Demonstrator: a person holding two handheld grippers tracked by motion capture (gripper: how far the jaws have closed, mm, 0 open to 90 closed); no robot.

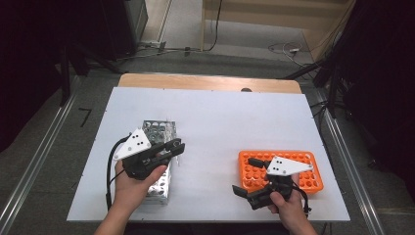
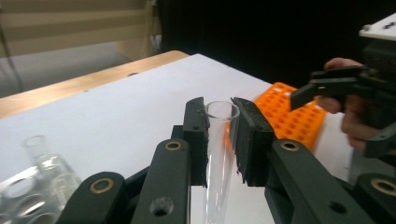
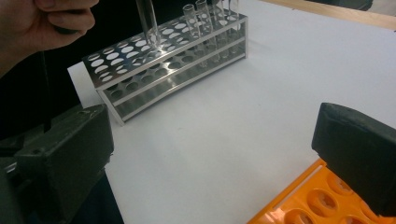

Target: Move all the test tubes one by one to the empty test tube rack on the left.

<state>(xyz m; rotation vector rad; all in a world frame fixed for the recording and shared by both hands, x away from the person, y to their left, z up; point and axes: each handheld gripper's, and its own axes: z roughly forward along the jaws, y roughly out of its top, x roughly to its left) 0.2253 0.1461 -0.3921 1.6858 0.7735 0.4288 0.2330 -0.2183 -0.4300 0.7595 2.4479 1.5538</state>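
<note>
My left gripper (image 2: 219, 135) is shut on a clear glass test tube (image 2: 218, 158), held upright by its upper part with the open rim just above the jaws. In the right gripper view that tube (image 3: 148, 21) hangs with its rounded bottom just over the near holes of a steel rack (image 3: 173, 60). Seen from the high view, the left gripper (image 1: 175, 148) is over the right side of the steel rack (image 1: 157, 131). My right gripper (image 1: 246, 176) is open wide and empty at the left end of an orange rack (image 1: 303, 171).
A few more glass tubes (image 3: 201, 16) stand at the far end of the steel rack. The orange rack (image 3: 322, 205) has empty holes. A white sheet (image 1: 220, 117) covers the table, with a wooden edge (image 1: 210, 82) at the back.
</note>
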